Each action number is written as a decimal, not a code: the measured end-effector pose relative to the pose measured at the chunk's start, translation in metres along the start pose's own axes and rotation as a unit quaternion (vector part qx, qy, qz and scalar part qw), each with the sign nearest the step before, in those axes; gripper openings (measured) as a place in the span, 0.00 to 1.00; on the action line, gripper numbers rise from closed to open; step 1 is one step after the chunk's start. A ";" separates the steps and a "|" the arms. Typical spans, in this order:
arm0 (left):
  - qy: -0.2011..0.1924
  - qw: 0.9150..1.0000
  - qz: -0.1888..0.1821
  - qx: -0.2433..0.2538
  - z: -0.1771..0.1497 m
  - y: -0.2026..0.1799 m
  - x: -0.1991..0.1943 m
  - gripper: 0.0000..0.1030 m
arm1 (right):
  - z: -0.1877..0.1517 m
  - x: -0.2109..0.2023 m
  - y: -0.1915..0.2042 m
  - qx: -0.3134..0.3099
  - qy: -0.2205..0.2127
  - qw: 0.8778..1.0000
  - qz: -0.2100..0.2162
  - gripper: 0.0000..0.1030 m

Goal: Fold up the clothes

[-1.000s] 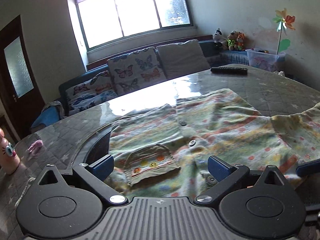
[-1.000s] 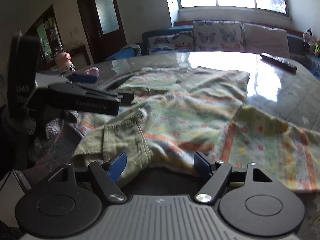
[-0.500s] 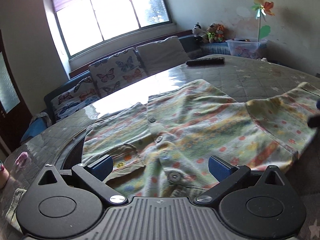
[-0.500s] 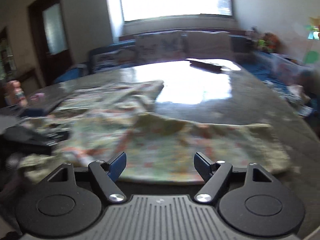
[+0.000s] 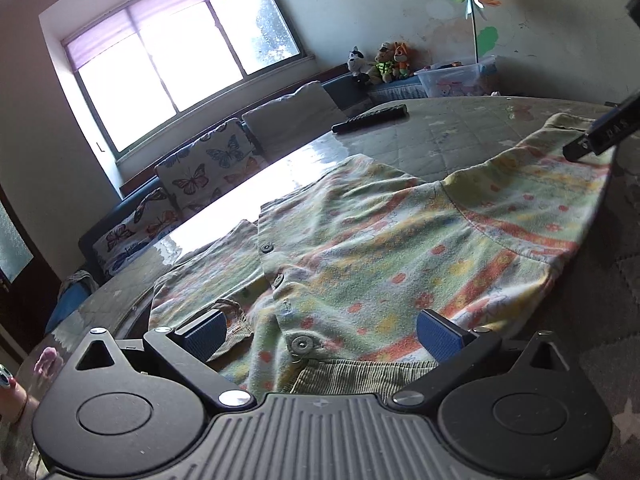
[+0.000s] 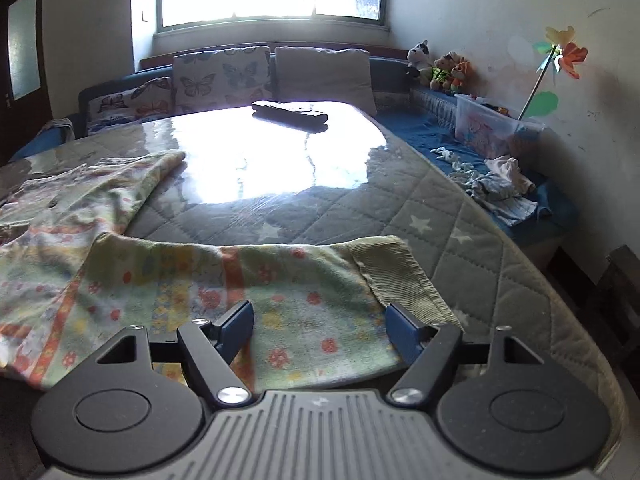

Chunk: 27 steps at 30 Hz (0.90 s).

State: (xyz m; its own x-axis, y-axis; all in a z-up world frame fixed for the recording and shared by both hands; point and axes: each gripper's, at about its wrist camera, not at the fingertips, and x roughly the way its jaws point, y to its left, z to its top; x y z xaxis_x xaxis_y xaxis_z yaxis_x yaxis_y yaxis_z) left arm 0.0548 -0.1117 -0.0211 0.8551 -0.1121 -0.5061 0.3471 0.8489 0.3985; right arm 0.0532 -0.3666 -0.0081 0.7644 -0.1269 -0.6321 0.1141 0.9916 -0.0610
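A pale green flannel shirt (image 5: 360, 248) with orange and yellow print lies spread on the quilted table, buttons up its front. My left gripper (image 5: 320, 334) is open just above the shirt's collar and lowest button. In the right wrist view one sleeve (image 6: 248, 280) with a corduroy cuff (image 6: 400, 276) lies stretched across the table. My right gripper (image 6: 320, 330) is open over the sleeve near the cuff. Part of the right gripper shows at the far right of the left wrist view (image 5: 600, 132).
A black remote control (image 6: 290, 114) lies at the table's far side. A sofa with butterfly cushions (image 6: 220, 76) runs behind the table. A clear plastic box (image 6: 492, 124) and small clothes (image 6: 492, 184) sit on the bench at right. A pink toy (image 5: 44, 360) is at left.
Both grippers swung right. The right gripper moved from the collar area out along the sleeve to its cuff. The left gripper shifted right to the button placket. Both stayed open.
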 end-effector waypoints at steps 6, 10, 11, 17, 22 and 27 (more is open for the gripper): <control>-0.004 1.000 -0.002 0.000 -0.001 0.001 -0.001 1.00 | 0.000 0.007 -0.013 0.032 -0.010 0.999 -0.004 0.81; -0.012 1.000 -0.006 0.001 0.002 0.002 -0.007 1.00 | -0.003 -0.006 -0.015 0.042 -0.018 0.999 -0.005 0.80; -0.017 1.000 -0.006 0.000 0.003 0.002 -0.010 1.00 | -0.003 -0.011 -0.016 0.046 -0.022 0.999 -0.005 0.80; -0.027 1.000 -0.008 -0.012 0.009 0.005 -0.018 1.00 | -0.009 -0.018 -0.027 0.067 -0.015 0.997 -0.022 0.68; -0.027 1.000 0.000 -0.014 0.010 0.008 -0.020 1.00 | -0.010 -0.014 -0.034 0.081 -0.014 0.996 -0.039 0.61; -0.020 1.000 0.001 -0.023 0.013 0.011 -0.017 1.00 | -0.014 -0.014 -0.031 0.074 -0.017 0.995 -0.058 0.49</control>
State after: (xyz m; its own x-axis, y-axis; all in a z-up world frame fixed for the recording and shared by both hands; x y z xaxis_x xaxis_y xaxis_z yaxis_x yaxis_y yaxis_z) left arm 0.0494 -0.1073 0.0016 0.8714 -0.1300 -0.4731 0.3278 0.8718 0.3641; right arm 0.0303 -0.3957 -0.0078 0.7620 -0.2431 -0.6002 0.2924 0.9562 -0.0161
